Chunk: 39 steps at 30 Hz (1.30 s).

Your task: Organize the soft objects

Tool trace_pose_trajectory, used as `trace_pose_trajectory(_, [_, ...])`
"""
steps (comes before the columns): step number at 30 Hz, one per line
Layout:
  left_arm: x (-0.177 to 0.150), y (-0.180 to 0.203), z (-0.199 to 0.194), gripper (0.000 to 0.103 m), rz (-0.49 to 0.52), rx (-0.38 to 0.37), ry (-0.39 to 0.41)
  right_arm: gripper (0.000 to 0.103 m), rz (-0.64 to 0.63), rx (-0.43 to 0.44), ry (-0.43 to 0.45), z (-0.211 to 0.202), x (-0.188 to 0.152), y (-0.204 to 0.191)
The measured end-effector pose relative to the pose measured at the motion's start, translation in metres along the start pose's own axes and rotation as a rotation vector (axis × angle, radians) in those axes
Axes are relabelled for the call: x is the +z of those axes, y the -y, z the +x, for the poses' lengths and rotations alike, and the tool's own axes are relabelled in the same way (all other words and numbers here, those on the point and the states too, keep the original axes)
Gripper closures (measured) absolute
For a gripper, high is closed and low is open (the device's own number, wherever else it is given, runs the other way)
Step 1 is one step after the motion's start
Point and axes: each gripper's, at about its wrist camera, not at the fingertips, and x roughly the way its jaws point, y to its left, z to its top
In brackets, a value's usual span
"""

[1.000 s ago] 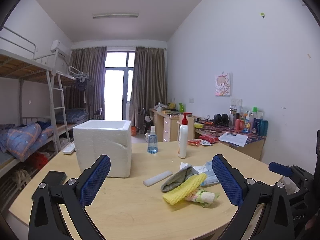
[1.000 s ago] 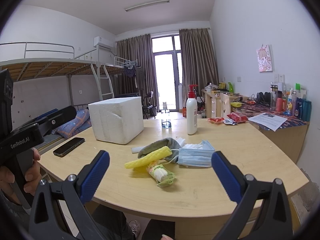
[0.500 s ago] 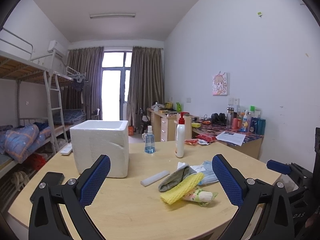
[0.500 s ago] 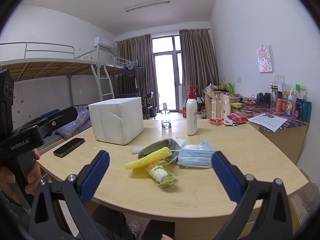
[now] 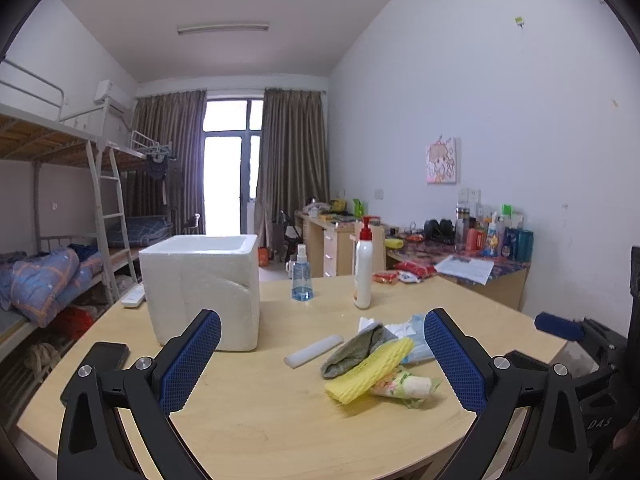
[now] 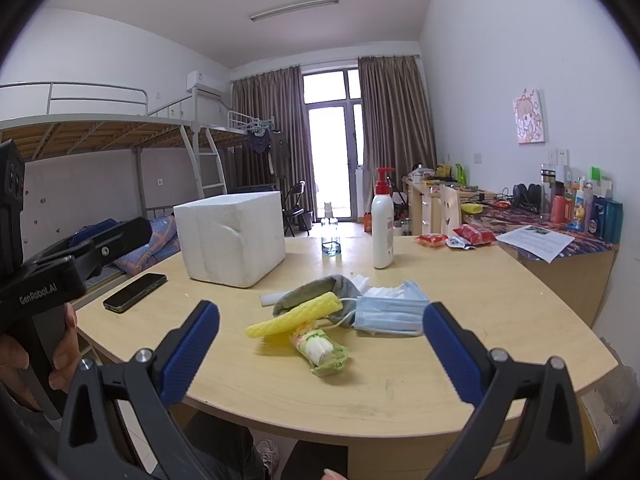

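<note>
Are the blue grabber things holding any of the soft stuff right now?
No, nothing is held. The left gripper and right gripper are both open and empty. The yellow foam sleeve, grey sock and face mask lie on the table.

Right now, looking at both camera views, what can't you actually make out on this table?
- Inside of the foam box: both views, its own walls hide it.
- Grey sock: right view, the yellow foam sleeve covers its near end.
- Bottle label: too small to read.
- Phone: left view, partly behind the open left tongs.
</note>
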Motion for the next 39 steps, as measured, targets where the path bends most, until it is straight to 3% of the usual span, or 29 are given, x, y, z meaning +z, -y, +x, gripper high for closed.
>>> trace_pose_trajectory(14, [-0.018, 0.000, 0.055, 0.001, 0.077, -0.077, -0.168, 0.000, 0.006, -0.014, -0.074, 0.040, -0.010, 0.015])
trace_pose_trajectory(21, [-0.032, 0.005, 0.088, 0.001, 0.159, -0.210, -0.315, 0.000, 0.003, -0.013, -0.132, 0.061, -0.018, 0.024])
trace_pose_trajectory(30, [-0.048, 0.004, 0.132, 0.001, 0.229, -0.307, -0.460, 0.000, -0.021, 0.015, -0.205, 0.080, -0.027, 0.026])
trace_pose_trajectory(36, [-0.054, 0.004, 0.154, 0.011, 0.290, -0.395, -0.540, 0.000, -0.039, 0.026, -0.247, 0.093, -0.031, 0.023])
trace_pose_trajectory(39, [-0.058, 0.006, 0.162, 0.022, 0.319, -0.441, -0.560, 0.000, -0.034, 0.034, -0.251, 0.094, -0.031, 0.024])
